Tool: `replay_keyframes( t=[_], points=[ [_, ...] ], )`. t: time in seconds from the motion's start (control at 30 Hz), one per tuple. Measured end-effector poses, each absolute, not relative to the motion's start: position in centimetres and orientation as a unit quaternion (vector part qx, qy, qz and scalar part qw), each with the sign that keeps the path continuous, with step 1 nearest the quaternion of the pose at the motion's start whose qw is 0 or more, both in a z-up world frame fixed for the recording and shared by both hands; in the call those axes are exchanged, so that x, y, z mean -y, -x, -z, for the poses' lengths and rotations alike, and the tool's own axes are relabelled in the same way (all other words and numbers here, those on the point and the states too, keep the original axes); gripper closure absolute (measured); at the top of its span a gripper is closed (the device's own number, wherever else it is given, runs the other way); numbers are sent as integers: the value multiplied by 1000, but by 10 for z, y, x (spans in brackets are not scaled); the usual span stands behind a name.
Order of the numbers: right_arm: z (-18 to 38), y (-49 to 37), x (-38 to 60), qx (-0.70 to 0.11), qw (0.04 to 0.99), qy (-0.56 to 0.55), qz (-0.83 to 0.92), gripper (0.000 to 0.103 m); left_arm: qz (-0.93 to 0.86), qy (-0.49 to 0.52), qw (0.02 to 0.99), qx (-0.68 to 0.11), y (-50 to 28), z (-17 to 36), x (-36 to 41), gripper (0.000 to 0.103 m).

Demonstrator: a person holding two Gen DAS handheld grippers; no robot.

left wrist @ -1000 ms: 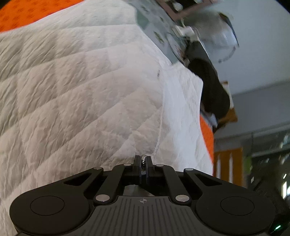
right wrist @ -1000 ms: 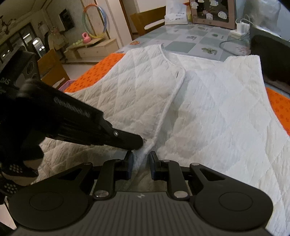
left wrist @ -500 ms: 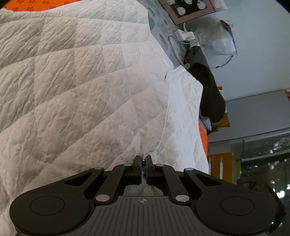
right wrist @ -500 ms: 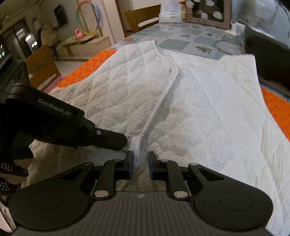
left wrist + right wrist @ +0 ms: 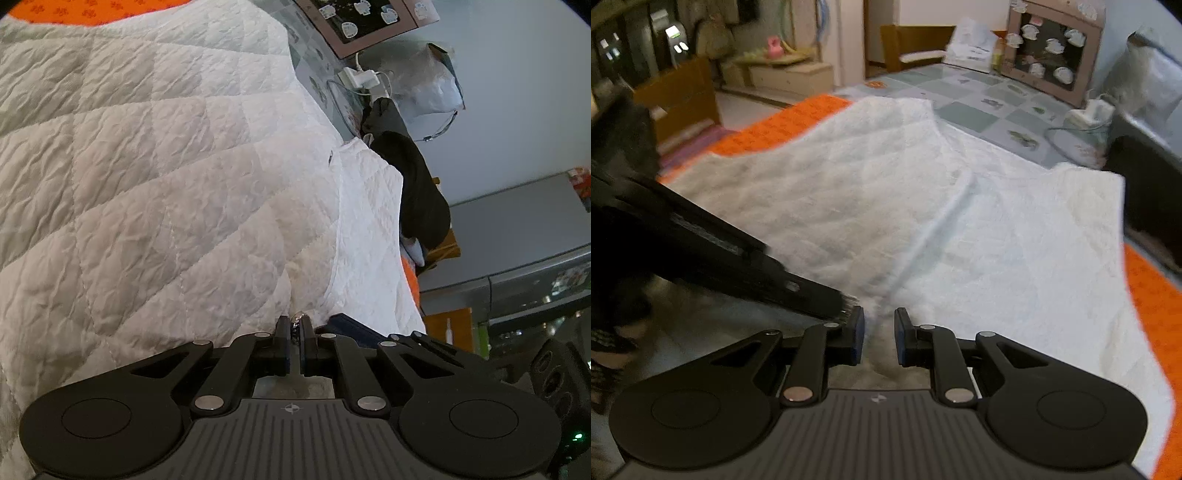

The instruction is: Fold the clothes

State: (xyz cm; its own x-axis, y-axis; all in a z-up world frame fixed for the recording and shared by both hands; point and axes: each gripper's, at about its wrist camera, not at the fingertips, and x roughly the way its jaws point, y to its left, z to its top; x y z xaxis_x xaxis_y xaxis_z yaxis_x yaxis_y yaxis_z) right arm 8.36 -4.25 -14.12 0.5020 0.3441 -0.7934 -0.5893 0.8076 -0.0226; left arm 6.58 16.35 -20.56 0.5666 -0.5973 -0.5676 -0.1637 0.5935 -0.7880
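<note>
A white quilted garment (image 5: pixel 960 240) lies front-up on an orange mat (image 5: pixel 783 125), its front opening running away from me. My left gripper (image 5: pixel 293 326) is shut on the garment's (image 5: pixel 184 184) near edge, with a small metal zipper pull showing between its tips. Seen from the right wrist, the left gripper (image 5: pixel 846 308) comes in from the left, its tip against my right gripper's left finger. My right gripper (image 5: pixel 880 325) stands with jaws narrowly apart and the thick hem of the opening pinched between them. This view is blurred.
The mat covers part of a table with a chequered cloth (image 5: pixel 979 110). At the far end stand a picture frame (image 5: pixel 1049 59), a white charger with cable (image 5: pixel 1089 112) and a plastic bag. A black item (image 5: pixel 421 192) lies at the garment's right edge. A wooden chair (image 5: pixel 912 44) stands behind.
Both grippers keep their hold on the near hem. The left gripper's tip has come down right beside my right gripper. The right view has swung and blurred, and the garment looks pulled straighter.
</note>
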Motion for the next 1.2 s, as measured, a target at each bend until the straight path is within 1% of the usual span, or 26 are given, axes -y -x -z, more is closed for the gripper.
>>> replay_keyframes(
  t=[0.13, 0.2, 0.3, 0.4, 0.47, 0.83, 1.07, 1.1, 1.13, 1.17, 1.2],
  points=[
    [145, -90, 56, -423, 857, 127, -266, 103, 144, 434, 773, -439, -64, 208, -165, 94],
    [141, -89, 54, -420, 854, 131, -279, 99, 146, 437, 773, -437, -63, 209, -166, 94],
    [135, -87, 51, -420, 848, 110, -304, 99, 148, 441, 772, -434, -62, 212, -167, 94],
    [135, -83, 43, -419, 842, 119, -317, 99, 152, 442, 772, -430, -61, 214, -169, 94],
    [143, -83, 40, -424, 840, 143, -308, 99, 158, 440, 775, -425, -60, 215, -171, 94],
    [147, -92, 41, -432, 833, 134, -320, 100, 184, 417, 797, -395, -50, 217, -170, 95],
    [144, -96, 35, -427, 827, 158, -329, 98, 187, 395, 809, -392, -48, 211, -166, 95],
    [143, -97, 35, -427, 826, 159, -331, 97, 184, 390, 814, -390, -50, 206, -167, 96],
    [141, -99, 37, -425, 828, 154, -331, 95, 181, 384, 818, -388, -52, 201, -167, 93],
    [138, -101, 39, -424, 830, 148, -330, 90, 178, 379, 822, -386, -53, 197, -168, 86],
    [135, -105, 43, -420, 834, 140, -327, 83, 175, 373, 826, -384, -55, 192, -169, 81]
  ],
)
